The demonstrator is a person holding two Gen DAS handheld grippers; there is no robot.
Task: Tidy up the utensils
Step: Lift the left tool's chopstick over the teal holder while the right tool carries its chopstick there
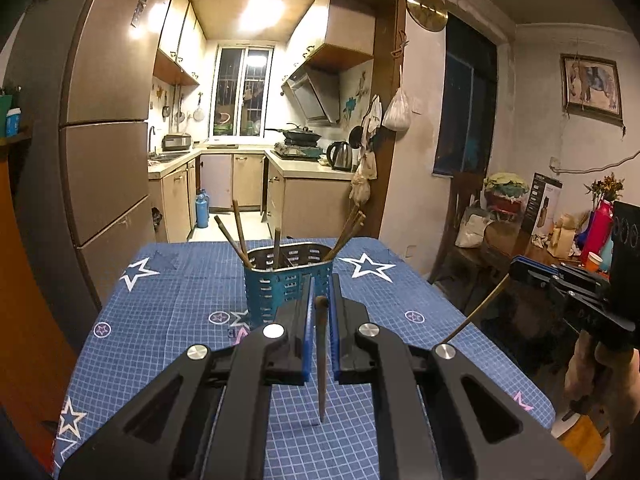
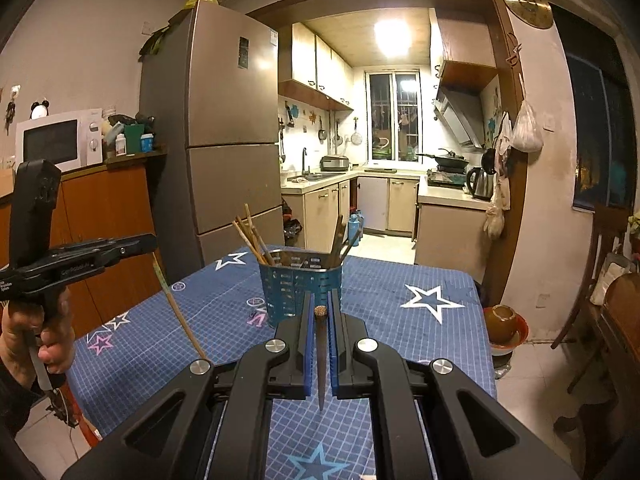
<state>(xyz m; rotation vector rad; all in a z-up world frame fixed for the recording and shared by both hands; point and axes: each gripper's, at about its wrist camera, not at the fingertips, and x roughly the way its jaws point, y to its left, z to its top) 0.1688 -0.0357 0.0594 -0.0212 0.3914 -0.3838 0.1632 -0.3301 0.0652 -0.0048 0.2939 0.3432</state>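
Blue perforated holder (image 1: 288,280) on blue checked, star-patterned tablecloth (image 1: 180,300); seemingly brown chopsticks (image 1: 240,232).

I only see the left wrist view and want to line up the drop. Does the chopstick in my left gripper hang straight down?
Observer: No. Seen side-on, the left chopstick slants below the left gripper, lower end toward the right gripper.
Operator: Where is the right gripper aimed?
Observer: Straight at the holder, shut on the right chopstick, round end up.
Operator: Any hazard on that side?
Observer: A brown bowl sits low beside the table's right edge.
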